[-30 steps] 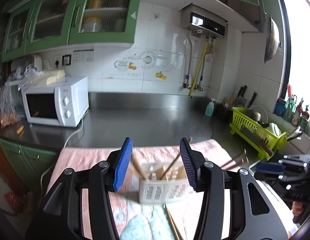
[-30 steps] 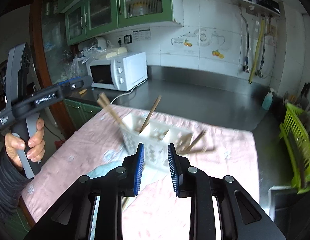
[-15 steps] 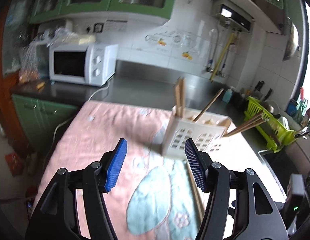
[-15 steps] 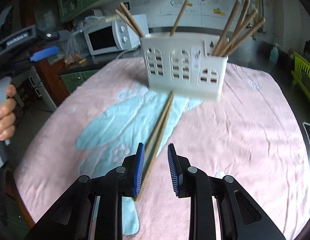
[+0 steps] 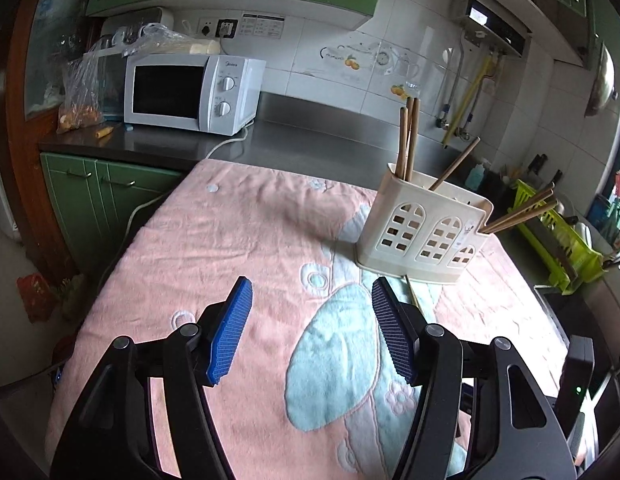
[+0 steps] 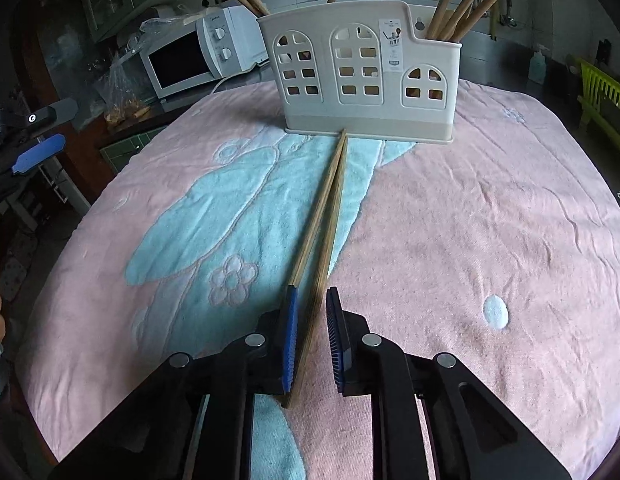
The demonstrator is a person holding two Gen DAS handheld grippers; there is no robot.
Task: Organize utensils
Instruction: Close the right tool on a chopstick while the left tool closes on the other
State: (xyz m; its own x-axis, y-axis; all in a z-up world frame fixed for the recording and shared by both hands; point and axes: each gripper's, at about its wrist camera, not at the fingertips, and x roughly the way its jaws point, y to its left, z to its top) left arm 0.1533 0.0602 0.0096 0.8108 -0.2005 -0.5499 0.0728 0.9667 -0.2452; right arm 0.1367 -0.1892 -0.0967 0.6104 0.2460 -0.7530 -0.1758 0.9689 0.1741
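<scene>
A cream utensil holder (image 6: 366, 76) with arched cut-outs stands on the pink towel (image 6: 470, 216) and holds several wooden chopsticks (image 6: 466, 4). It also shows in the left wrist view (image 5: 424, 232). A pair of chopsticks (image 6: 322, 216) lies flat on the towel, tips against the holder's base. My right gripper (image 6: 312, 312) is low over their near ends, jaws narrowly apart, with one stick between the pads and no visible grip. My left gripper (image 5: 310, 320) is wide open and empty above the towel, left of the holder.
A white microwave (image 5: 189, 92) stands on the steel counter at the back left. A lime dish rack (image 5: 558, 240) stands at the right by the sink. The towel has a light-blue flower pattern (image 6: 213, 208).
Both grippers have dropped from the high view toward the towel. My right gripper has come forward, so that the lying chopsticks' near ends now sit between its pads. My left gripper has moved left.
</scene>
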